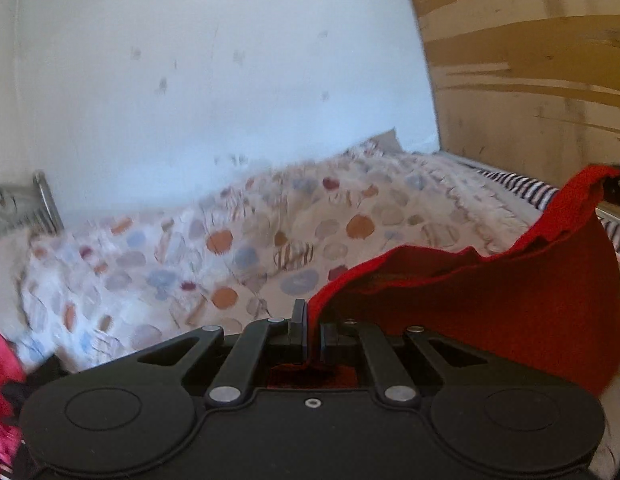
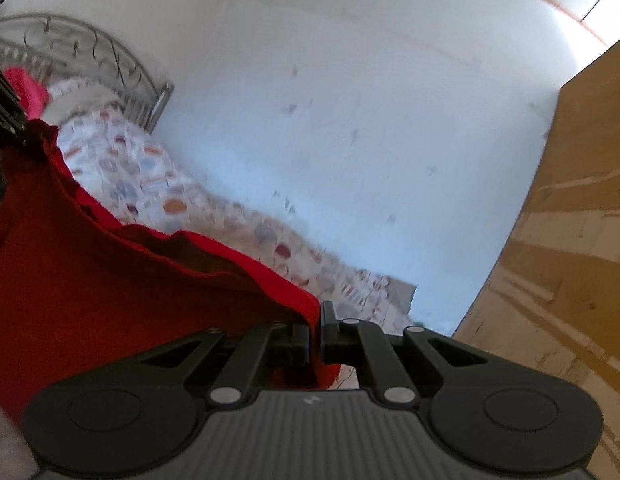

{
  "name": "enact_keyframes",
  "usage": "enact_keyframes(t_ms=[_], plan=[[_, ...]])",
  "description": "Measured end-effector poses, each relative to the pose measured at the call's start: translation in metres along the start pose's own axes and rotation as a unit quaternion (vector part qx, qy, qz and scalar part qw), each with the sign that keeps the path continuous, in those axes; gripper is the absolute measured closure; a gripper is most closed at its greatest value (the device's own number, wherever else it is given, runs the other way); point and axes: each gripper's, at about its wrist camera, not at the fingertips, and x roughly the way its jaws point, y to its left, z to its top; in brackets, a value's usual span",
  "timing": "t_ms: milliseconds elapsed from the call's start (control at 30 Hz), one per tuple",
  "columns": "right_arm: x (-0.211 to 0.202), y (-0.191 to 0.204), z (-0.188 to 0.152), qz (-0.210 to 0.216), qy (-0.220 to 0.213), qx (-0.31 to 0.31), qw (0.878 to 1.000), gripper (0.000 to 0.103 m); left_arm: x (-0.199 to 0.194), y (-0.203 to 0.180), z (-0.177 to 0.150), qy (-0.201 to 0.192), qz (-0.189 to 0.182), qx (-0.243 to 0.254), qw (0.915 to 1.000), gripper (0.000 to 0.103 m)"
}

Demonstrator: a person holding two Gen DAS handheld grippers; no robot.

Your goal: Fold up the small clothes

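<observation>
A red garment [image 1: 510, 304] is gripped at one edge by the left tool [image 1: 314, 330] and at the other by the right tool [image 2: 314, 330], stretched between them above the bed [image 1: 229, 248].

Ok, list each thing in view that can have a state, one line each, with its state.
Red garment: lifted off the bed, stretched between both claws, upper edge sagging.
Left claw: shut on one end of the garment.
Right claw: shut on the other end.
Patterned bedspread: spread over the bed, rumpled.
Pink clothing: lying by the headboard.
</observation>
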Motion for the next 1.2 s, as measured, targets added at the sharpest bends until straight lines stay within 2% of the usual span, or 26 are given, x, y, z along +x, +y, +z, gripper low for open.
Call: enact_keyframes(t_ms=[167,300,433,567,633,667,700,733,767,800,833,900,967,1033,1200], plan=[[0.082,0.004,-0.021,0.018,0.06,0.035,0.997,0.097,0.092,0.016,-0.003,0.049,-0.009,-0.031,0.9983,0.098],[0.13,0.016,-0.045,0.023,0.099,0.042,0.994,0.097,0.146,0.021,-0.018,0.071,-0.019,-0.041,0.9965,0.098],[0.159,0.028,-0.06,0.02,0.124,0.042,0.991,0.097,0.182,0.023,-0.033,0.09,-0.026,-0.061,0.9937,0.098],[0.177,0.036,-0.068,0.023,0.144,0.041,0.988,0.096,0.212,0.03,-0.045,0.119,-0.036,-0.099,0.9873,0.096],[0.185,0.037,-0.072,0.031,0.157,0.046,0.986,0.095,0.219,0.036,-0.05,0.135,-0.053,-0.129,0.981,0.091],[0.185,0.036,-0.074,0.033,0.16,0.047,0.985,0.094,0.22,0.041,-0.052,0.141,-0.056,-0.147,0.9773,0.084],[0.186,0.036,-0.075,0.035,0.162,0.046,0.985,0.092,0.22,0.044,-0.054,0.144,-0.053,-0.161,0.9749,0.07],[0.185,0.035,-0.076,0.039,0.161,0.046,0.985,0.084,0.219,0.046,-0.055,0.148,-0.047,-0.17,0.9733,0.062],[0.185,0.034,-0.077,0.039,0.159,0.047,0.985,0.078,0.217,0.049,-0.055,0.148,-0.037,-0.176,0.9724,0.044],[0.184,0.032,-0.077,0.039,0.157,0.052,0.985,0.057,0.215,0.052,-0.054,0.144,-0.033,-0.18,0.9724,0.03],[0.183,0.029,-0.077,0.044,0.15,0.061,0.986,0.037,0.211,0.055,-0.053,0.137,-0.032,-0.187,0.9723,0.025],[0.179,0.021,-0.076,0.065,0.133,0.083,0.986,0.023,0.204,0.063,-0.053,0.124,-0.039,-0.204,0.9703,0.011],[0.176,0.015,-0.075,0.064,0.124,0.089,0.986,0.014,0.195,0.072,-0.053,0.112,-0.043,-0.224,0.9671,0.002],[0.17,0.01,-0.074,0.061,0.108,0.091,0.988,0.005,0.186,0.08,-0.057,0.105,-0.039,-0.238,0.9647,0.001],[0.143,-0.009,-0.079,0.067,0.091,0.126,0.986,0.002,0.153,0.088,-0.08,0.103,-0.052,-0.233,0.9656,0.001]])
